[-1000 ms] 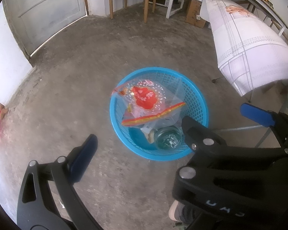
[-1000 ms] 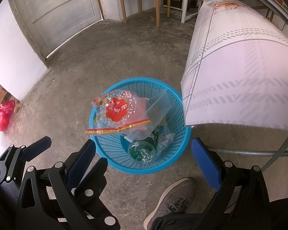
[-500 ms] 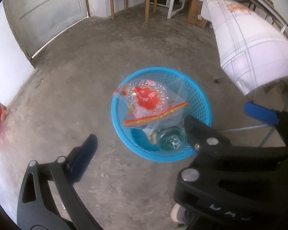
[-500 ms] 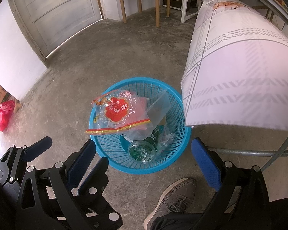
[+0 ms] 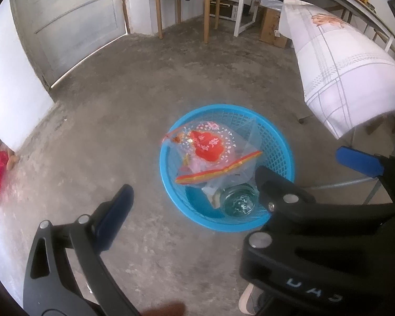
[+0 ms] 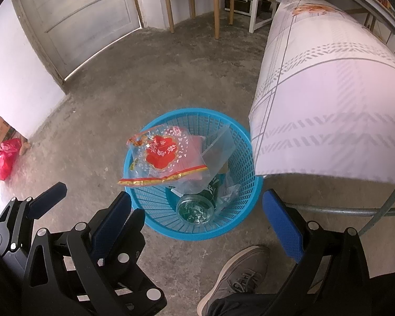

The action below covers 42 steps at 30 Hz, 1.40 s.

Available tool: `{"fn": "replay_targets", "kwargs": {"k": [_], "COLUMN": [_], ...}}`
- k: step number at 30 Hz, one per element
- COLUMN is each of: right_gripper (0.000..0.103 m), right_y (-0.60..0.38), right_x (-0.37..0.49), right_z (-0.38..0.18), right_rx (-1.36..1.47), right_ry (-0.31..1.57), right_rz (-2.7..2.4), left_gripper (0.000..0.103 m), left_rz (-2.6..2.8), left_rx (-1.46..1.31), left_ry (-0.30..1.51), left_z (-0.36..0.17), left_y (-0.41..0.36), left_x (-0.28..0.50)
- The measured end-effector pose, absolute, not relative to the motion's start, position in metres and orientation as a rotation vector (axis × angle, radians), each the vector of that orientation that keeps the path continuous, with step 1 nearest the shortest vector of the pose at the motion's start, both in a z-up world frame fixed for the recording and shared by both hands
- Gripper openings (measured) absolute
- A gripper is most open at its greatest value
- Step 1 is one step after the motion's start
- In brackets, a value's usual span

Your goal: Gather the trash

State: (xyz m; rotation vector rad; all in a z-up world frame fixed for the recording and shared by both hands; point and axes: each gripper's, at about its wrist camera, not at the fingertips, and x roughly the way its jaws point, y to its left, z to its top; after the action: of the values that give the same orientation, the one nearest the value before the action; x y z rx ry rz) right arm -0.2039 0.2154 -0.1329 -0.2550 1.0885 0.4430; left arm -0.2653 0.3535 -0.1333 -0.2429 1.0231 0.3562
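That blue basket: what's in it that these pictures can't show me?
- Basket bottom: both views, covered by the clear printed bag.
- Green bottle: its neck is buried under plastic.
- Left view: the right gripper blocks the basket's near right rim.
- Bag lettering: too small.

The basket (image 6: pixel 239 218) was bright blue mesh, and the bag (image 6: pixel 163 158) in it was clear plastic with a red flower-shaped patch, white flecks and a red-and-gold strip along one edge — beside a green-tinted bottle (image 6: pixel 196 208). The tablecloth (image 6: pixel 329 105) was white with grey checks; both grippers — left gripper (image 5: pixel 231 181) and right gripper (image 6: pixel 197 218) — were black with blue pads, over grey concrete floor (image 6: pixel 118 92).
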Motion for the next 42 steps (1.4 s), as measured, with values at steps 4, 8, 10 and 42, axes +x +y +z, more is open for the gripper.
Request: {"fn": "replay_targets", "kwargs": {"k": [4,8,10,42], "right_gripper": [0.097,0.097,0.097,0.097], "right_y": [0.215,0.2153,0.2153,0.2108], "right_x": [-0.2037,-0.2031,-0.203,-0.1978], "right_z": [-0.1338,-0.1332,-0.1333,-0.1336], "right_rx": [-0.253,-0.25,-0.248,-0.243], "right_ry": [1.089,1.09,1.093,1.096], "right_rz": [0.442,0.442,0.441,0.443], "left_gripper": [0.095,0.095,0.095,0.095], "left_rz": [0.362,0.361,0.361,0.36], "left_rx": [-0.206,-0.217,-0.217,-0.186], "left_ry": [1.02,1.022,1.024,0.996], "left_z": [-0.1327,-0.1333,-0.1334,-0.1289], "left_y": [0.3514,0.3514,0.352,0.3463], "left_x": [-0.2635,-0.2617,-0.2621,-0.2629]}}
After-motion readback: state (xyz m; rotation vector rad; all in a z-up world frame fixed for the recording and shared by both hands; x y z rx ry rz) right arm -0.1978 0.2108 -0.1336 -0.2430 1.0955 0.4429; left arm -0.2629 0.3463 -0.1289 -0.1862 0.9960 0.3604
